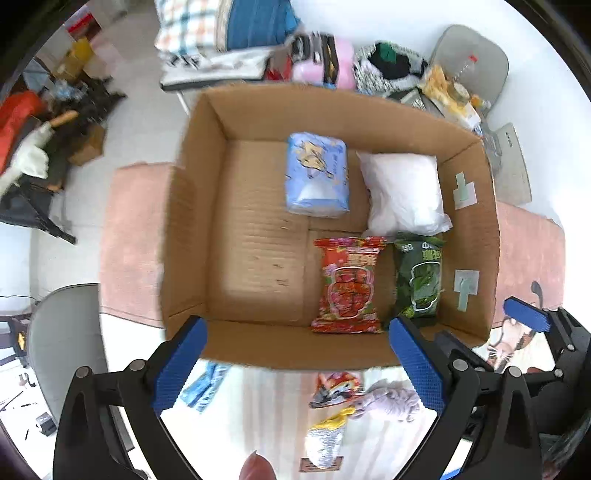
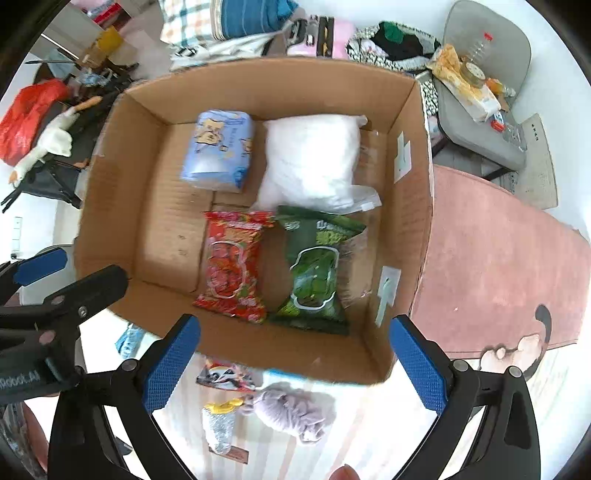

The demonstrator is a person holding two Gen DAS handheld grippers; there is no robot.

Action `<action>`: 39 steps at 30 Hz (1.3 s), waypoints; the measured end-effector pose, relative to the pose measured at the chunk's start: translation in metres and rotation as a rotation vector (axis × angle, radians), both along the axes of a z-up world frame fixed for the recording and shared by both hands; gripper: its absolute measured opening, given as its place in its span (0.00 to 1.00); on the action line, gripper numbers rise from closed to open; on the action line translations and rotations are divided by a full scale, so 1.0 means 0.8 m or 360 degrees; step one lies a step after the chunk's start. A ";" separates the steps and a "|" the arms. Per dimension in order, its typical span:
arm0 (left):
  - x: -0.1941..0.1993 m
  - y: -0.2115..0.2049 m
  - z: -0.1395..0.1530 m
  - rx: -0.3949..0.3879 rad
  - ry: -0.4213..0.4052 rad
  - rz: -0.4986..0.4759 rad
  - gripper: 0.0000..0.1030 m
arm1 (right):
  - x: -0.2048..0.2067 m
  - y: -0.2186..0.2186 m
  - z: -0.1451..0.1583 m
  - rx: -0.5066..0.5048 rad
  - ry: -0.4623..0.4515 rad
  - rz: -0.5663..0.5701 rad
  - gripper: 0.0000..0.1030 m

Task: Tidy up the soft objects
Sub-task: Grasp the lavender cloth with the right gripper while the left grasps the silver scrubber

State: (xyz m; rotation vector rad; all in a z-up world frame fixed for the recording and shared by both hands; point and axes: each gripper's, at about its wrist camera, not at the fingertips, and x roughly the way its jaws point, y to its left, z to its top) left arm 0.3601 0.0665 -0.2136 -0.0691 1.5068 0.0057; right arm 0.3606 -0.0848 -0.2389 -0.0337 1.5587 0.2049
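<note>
Both grippers hang above the near edge of the cardboard box (image 1: pixel 207 236), pointing down into it. The left gripper (image 1: pixel 297 363) has its blue pads spread wide with nothing between them, and the right gripper (image 2: pixel 295 363) is just as wide and just as empty.

Inside the box, four soft packs sit toward the right side. The red snack bag (image 1: pixel 347 286) lies at the near side, and the green snack bag (image 1: pixel 419 275) lies just to its right, near the right wall. Beyond them, the blue tissue pack (image 1: pixel 317 175) sits toward the far wall, with the white pillow (image 1: pixel 402 194) beside it on the right. The pillow's near corner touches the top of the green bag. The left half of the box floor is bare cardboard.

The box rests on a pink rug (image 2: pixel 495 258) that spreads out to both sides. On the striped cloth (image 2: pixel 280 454) just in front of the box, more soft things lie loose: a lilac knitted toy (image 2: pixel 291 410), a silver bag with a yellow top (image 2: pixel 219 428), a small printed packet (image 2: pixel 225 376) and a light-blue wrapper (image 1: pixel 205 386).

Beyond the far wall of the box lie folded plaid and blue cloths (image 1: pixel 221 26). A grey chair (image 2: pixel 480 122) piled with odds and ends stands at the far right, and a white plush goose (image 2: pixel 48 144) lies at the far left.
</note>
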 end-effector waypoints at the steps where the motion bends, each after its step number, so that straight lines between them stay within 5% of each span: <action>1: -0.006 0.001 0.008 0.0009 -0.0026 -0.0003 0.98 | -0.008 0.001 0.007 0.0005 -0.0026 -0.0001 1.00; 13: -0.086 0.034 0.034 0.0060 -0.0203 -0.0044 0.98 | -0.111 0.014 0.029 0.0052 -0.0100 -0.0075 1.00; 17: -0.117 0.071 -0.001 0.0172 -0.0145 -0.0037 0.98 | -0.141 0.019 -0.011 0.0073 0.0007 -0.0145 1.00; 23: -0.131 0.109 -0.099 0.0275 0.0064 -0.0121 0.98 | -0.152 0.041 -0.074 0.0078 0.0128 -0.0201 1.00; 25: -0.132 0.112 -0.121 0.0297 0.0104 -0.0135 0.88 | -0.153 0.048 -0.092 0.0048 0.0158 -0.0209 1.00; 31: -0.168 0.080 -0.140 0.0057 0.0170 -0.0196 0.76 | -0.171 0.032 -0.124 -0.0031 0.0209 -0.0212 1.00; 34: -0.186 0.053 -0.152 -0.0019 0.0226 -0.0226 0.76 | -0.188 0.025 -0.147 -0.0143 0.0287 -0.0111 0.85; 35: -0.192 0.042 -0.157 -0.0031 0.0248 -0.0237 0.76 | -0.194 0.023 -0.155 -0.0201 0.0318 -0.0074 0.67; 36: -0.197 0.032 -0.161 -0.0048 0.0265 -0.0249 0.76 | -0.199 0.020 -0.160 -0.0241 0.0330 -0.0054 0.61; 39: -0.208 0.003 -0.165 -0.0089 0.0294 -0.0289 0.76 | -0.214 -0.009 -0.155 -0.0210 0.0330 -0.0177 0.52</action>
